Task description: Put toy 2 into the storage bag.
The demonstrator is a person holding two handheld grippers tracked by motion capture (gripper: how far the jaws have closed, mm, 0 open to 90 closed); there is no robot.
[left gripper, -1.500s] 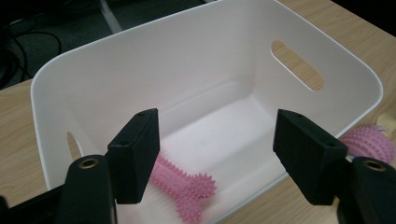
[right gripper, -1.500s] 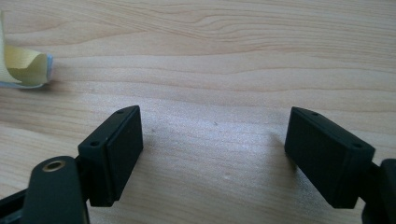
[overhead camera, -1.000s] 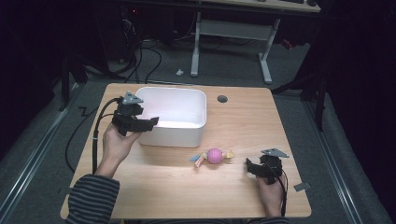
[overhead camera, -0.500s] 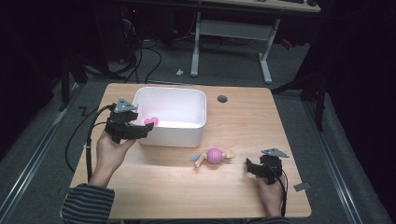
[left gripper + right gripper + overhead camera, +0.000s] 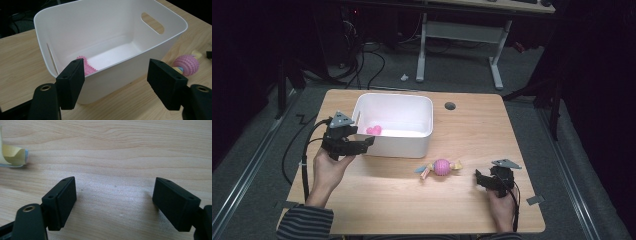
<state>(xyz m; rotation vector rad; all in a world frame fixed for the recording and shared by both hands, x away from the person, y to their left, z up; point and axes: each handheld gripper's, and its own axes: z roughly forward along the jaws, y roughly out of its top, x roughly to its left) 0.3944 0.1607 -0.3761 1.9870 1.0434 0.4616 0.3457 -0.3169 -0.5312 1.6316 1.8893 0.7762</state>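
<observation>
- While the left gripper (image 5: 362, 144) hangs just outside the near-left corner of the white bin (image 5: 422, 131), its jaws stand spread and hold nothing.
- Inside the bin, a pink spiky toy (image 5: 373, 130) lies on the floor near the left wall; judging by that, one toy is already put away.
- Right of the bin, a second toy, a pink ball with yellow ends (image 5: 441, 166), lies on the wooden table (image 5: 512, 130), well clear of the rim, so that piece looks left to do.
- Farthest right, the right gripper (image 5: 482, 181) rests low near the table's front edge, jaws spread and empty, close to the ball toy's right end.
- Open wood lies between the ball toy and both grippers; the bin's near wall is the one edge to lift over.
</observation>
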